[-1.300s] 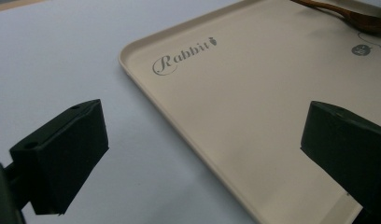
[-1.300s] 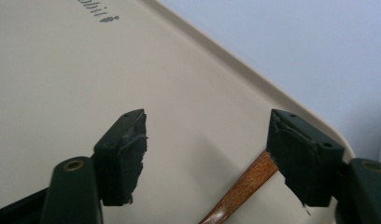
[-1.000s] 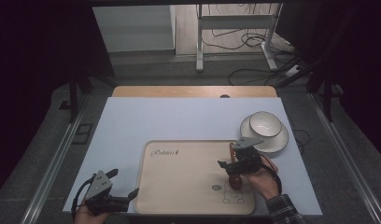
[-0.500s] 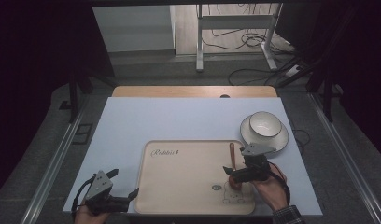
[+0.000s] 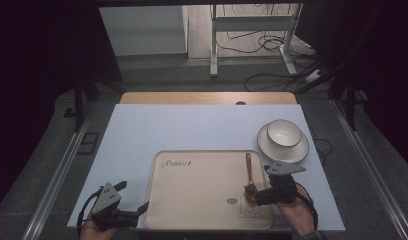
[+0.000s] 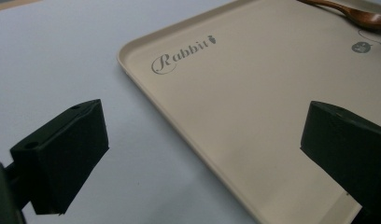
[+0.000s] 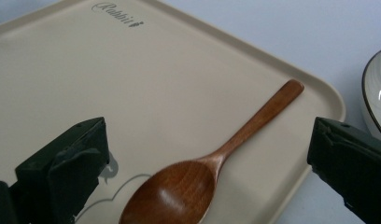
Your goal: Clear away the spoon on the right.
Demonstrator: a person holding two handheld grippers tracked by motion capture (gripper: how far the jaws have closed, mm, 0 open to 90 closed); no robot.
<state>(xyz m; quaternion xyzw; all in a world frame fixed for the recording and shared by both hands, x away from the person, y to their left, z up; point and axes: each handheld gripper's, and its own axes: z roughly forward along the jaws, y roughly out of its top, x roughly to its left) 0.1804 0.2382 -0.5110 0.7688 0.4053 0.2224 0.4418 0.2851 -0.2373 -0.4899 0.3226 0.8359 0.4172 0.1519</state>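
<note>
Spoon (image 7: 212, 161) lies on tray (image 7: 179, 84) — right tool (image 7: 205, 177) just opened, clear of it.

A dim lab: a white table (image 5: 192, 127) among dark curtains, floor cables (image 5: 264, 45) and a metal stand (image 5: 252, 35).

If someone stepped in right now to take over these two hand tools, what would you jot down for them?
Right gripper: open, jaws just widened, nothing between the pads; it hangs by the spoon's bowl.
Left gripper: open, holding nothing, at the tray's near left corner.
Wooden spoon: lies flat on the tray's right side, handle pointing away.
Bowl: sits on its saucer off the tray, far right.
Done: spoon placed. Left: probably the bowl.
</note>
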